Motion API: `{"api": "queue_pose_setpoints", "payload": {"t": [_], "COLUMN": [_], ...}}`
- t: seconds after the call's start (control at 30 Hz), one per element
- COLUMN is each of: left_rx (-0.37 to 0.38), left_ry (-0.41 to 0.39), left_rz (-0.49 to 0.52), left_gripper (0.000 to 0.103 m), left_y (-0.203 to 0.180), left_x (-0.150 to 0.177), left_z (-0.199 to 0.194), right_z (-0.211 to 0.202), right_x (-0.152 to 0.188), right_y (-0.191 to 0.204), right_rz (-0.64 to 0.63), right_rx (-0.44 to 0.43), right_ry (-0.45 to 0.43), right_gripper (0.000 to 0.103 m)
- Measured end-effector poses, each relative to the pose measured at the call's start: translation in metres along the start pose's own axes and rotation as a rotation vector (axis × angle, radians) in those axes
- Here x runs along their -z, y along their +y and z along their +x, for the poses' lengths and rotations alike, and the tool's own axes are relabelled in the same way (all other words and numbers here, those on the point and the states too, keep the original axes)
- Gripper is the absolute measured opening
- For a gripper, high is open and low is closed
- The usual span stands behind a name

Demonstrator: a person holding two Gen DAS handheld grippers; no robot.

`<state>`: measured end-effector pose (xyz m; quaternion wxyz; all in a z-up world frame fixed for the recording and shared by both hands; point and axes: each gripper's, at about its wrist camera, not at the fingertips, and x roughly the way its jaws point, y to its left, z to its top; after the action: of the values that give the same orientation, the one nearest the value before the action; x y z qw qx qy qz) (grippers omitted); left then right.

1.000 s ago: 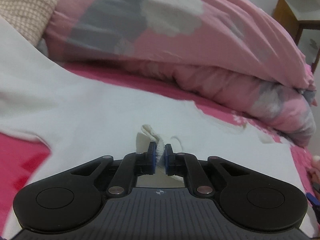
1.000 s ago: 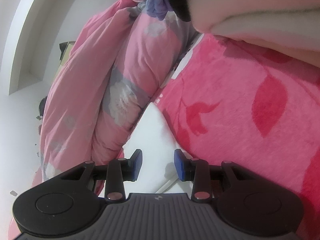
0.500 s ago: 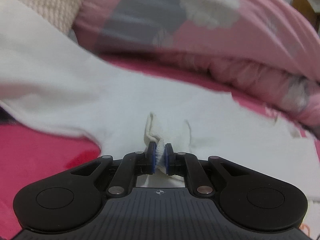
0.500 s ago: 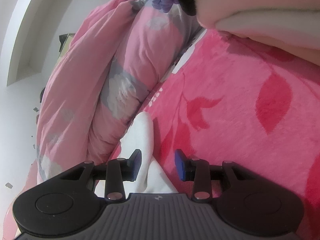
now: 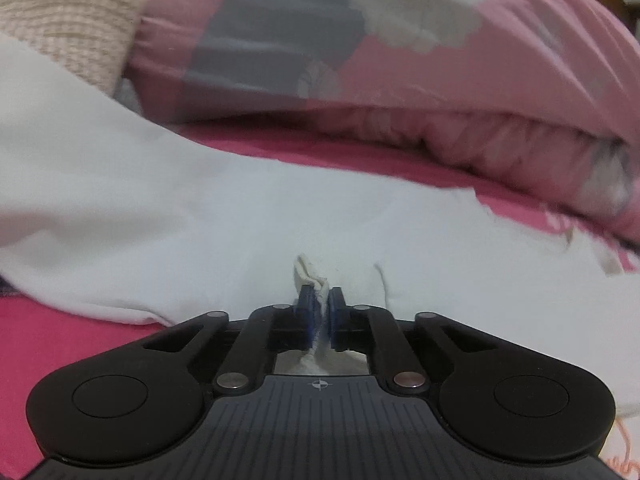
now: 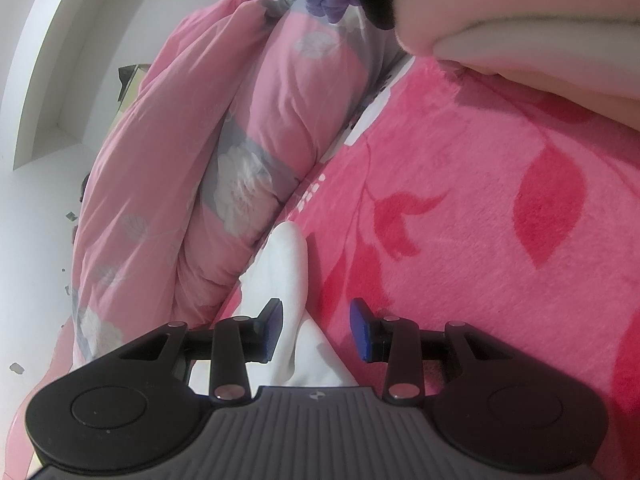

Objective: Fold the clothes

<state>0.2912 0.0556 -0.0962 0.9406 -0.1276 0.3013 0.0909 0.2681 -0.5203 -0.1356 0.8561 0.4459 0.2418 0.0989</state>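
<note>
On the pink bedspread (image 6: 500, 280) — left gripper (image 5: 319, 312) pinches white garment (image 5: 240, 216).

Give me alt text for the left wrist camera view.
The left gripper is shut on a pinched fold of a white garment spread over a red blanket. Behind lies a rolled pink floral quilt.

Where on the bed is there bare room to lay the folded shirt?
Free: the red blanket right of the white shirt, below the sleeve. Crowded: the pink duvet borders the shirt's other side.
</note>
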Motion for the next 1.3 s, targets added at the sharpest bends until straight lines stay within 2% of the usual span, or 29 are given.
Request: {"api": "queue_pose_setpoints", "payload": {"t": [0.07, 0.3, 0.57, 0.77, 1.03, 1.17, 1.3], "left_rx": [-0.019, -0.068, -0.087, -0.114, -0.125, -0.146, -0.154], "left_ry": [-0.029, -0.050, -0.013, 0.002, 0.005, -0.003, -0.016], "left_rz": [-0.027, -0.066, -0.046, -0.055, -0.108, -0.119, -0.135], "left_gripper": [0.004, 0.004, 0.010, 0.028, 0.029, 0.043, 0.050], "left_y": [0.002, 0.002, 0.004, 0.008, 0.022, 0.025, 0.029], "left_x": [0.003, 0.009, 0.009, 0.005, -0.001, -0.003, -0.007], "left_z": [-0.005, -0.010, -0.006, -0.012, -0.026, -0.034, -0.044], "right_z": [0.000, 0.000, 0.001, 0.001, 0.000, 0.000, 0.000], "right_x": [0.000, 0.000, 0.000, 0.000, 0.000, 0.000, 0.000], "right_y": [0.001, 0.001, 0.001, 0.001, 0.000, 0.001, 0.000], "right_rz": [-0.004, -0.005, -0.001, 0.001, 0.006, 0.007, 0.008], "right_rx": [0.002, 0.001, 0.004, 0.004, 0.003, 0.003, 0.002], "right_ry": [0.001, 0.005, 0.007, 0.010, 0.010, 0.009, 0.009], "right_gripper": [0.039, 0.039, 0.039, 0.039, 0.039, 0.039, 0.039]}}
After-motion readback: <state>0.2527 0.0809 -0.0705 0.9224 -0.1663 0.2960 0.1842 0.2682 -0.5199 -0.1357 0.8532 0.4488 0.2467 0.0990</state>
